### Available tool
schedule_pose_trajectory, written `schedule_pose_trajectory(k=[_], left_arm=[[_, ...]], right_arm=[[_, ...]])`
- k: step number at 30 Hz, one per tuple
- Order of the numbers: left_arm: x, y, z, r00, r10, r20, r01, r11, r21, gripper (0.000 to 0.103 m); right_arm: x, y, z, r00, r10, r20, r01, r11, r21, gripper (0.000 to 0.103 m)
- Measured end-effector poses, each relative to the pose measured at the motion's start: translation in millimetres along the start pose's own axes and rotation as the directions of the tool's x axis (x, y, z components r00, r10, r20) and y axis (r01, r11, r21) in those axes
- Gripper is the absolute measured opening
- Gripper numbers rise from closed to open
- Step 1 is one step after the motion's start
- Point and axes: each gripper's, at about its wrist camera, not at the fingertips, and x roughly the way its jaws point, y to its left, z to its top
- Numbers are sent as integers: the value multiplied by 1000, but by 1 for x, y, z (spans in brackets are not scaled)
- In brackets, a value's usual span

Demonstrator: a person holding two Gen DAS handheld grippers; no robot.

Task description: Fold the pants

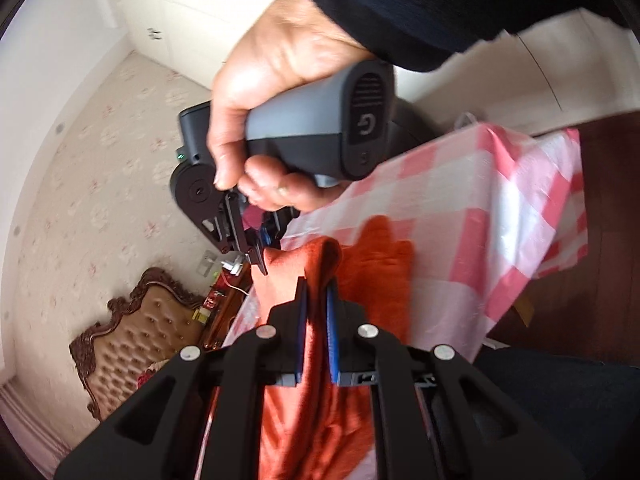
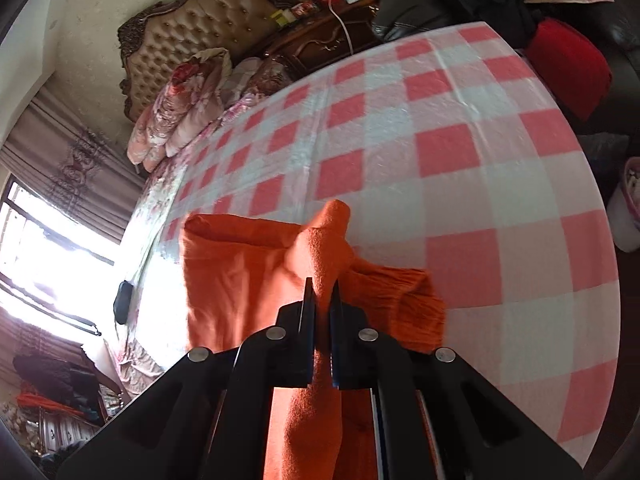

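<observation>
The left gripper [image 1: 317,300], its two blue-padded black fingers drawn close, is pinching a raised ridge of the orange, fuzzy knit pants [image 1: 304,380], while the right gripper [image 2: 322,296] is likewise clamping a peaked fold of the same garment in its own view. In the left wrist view the right gripper [image 1: 262,254], gripped by the person's bare right hand [image 1: 276,92], is working just beyond and to the left of the left one, so both tools are holding neighbouring points along one lifted edge. From each tool the cloth is running forward and down onto the pink-and-white checked plastic tablecloth [image 2: 460,152], its long axis appearing to stretch away from the cameras; neither tool looks clearly nearer the far end. The pants are lying partly flat and already doubled, bunched at the pinches, with a gathered cuff or waistband [image 2: 416,304] showing to the right. The coming fold probably depends on carrying this edge forward together.
</observation>
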Motion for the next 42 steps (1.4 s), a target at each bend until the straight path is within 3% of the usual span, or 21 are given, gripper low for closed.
schedule_pose_trajectory(k=[6, 9, 11, 12, 15, 16, 17, 18, 19, 20, 21, 24, 27, 29, 31, 33, 35, 36, 39, 41, 42], left_arm=[[8, -13, -3, 999, -45, 2, 44, 999, 5, 18], [-9, -2, -7, 996, -80, 49, 82, 995, -53, 62], [-27, 20, -14, 992, -95, 82, 105, 986, -127, 64], [-35, 38, -21, 991, -112, 77, 125, 973, -195, 64], [-49, 108, -62, 987, -150, 53, 157, 864, -478, 63], [-46, 141, -88, 986, -166, 23, 146, 780, -608, 57], [-41, 159, -104, 982, -189, 10, 145, 723, -676, 49], [-30, 185, -135, 972, -233, -14, 136, 610, -781, 29], [-20, 199, -157, 964, -264, -35, 118, 541, -833, 15], [-11, 209, -178, 958, -279, -58, 94, 499, -861, 9], [-5, 215, -197, 954, -291, -67, 88, 487, -869, 4], [-1, 206, -211, 938, -345, -23, 166, 510, -844, 4], [7, 170, -216, 896, -445, -17, 248, 531, -810, 4], [12, 142, -215, 863, -502, -49, 283, 563, -777, 4], [9, 127, -218, 880, -470, -64, 268, 605, -750, 4], [8, 140, -218, 875, -482, -44, 271, 563, -780, 4], [7, 162, -215, 897, -442, -3, 270, 552, -789, 4], [12, 176, -212, 906, -422, 4, 263, 558, -787, 4], [43, 202, -199, 925, -380, 10, 249, 587, -770, 4], [70, 213, -189, 925, -381, 7, 258, 613, -747, 4], [86, 215, -184, 914, -405, 11, 284, 621, -730, 4]], right_arm=[[19, -13, -10, 994, -104, 19, 105, 993, -58, 8], [17, -2, -15, 982, -180, 61, 186, 974, -131, 15], [5, 4, -16, 959, -263, 108, 276, 953, -128, 30], [-9, 11, -19, 934, -318, 163, 339, 933, -122, 30], [-49, 34, -41, 892, -342, 296, 382, 920, -88, 30], [-53, 41, -49, 887, -338, 315, 381, 921, -84, 30], [-56, 53, -63, 884, -321, 339, 372, 923, -95, 30], [-54, 64, -77, 885, -299, 358, 362, 924, -124, 30], [-46, 76, -95, 871, -304, 386, 388, 908, -160, 30], [-37, 83, -108, 849, -341, 404, 436, 884, -171, 30], [-30, 85, -116, 840, -360, 406, 457, 873, -171, 30], [-9, 67, -141, 825, -414, 385, 489, 865, -117, 30], [7, 53, -153, 821, -454, 348, 520, 845, -125, 30], [11, 52, -156, 817, -450, 360, 526, 838, -145, 30], [12, 52, -156, 816, -456, 355, 532, 833, -152, 30], [10, 55, -152, 815, -474, 333, 542, 827, -149, 30], [0, 62, -144, 836, -443, 324, 502, 856, -123, 30], [-4, 68, -135, 851, -415, 324, 471, 874, -120, 30], [-6, 87, -111, 852, -397, 341, 455, 884, -110, 30], [5, 91, -91, 860, -404, 312, 448, 891, -80, 31], [13, 90, -84, 863, -414, 289, 450, 890, -71, 31]])
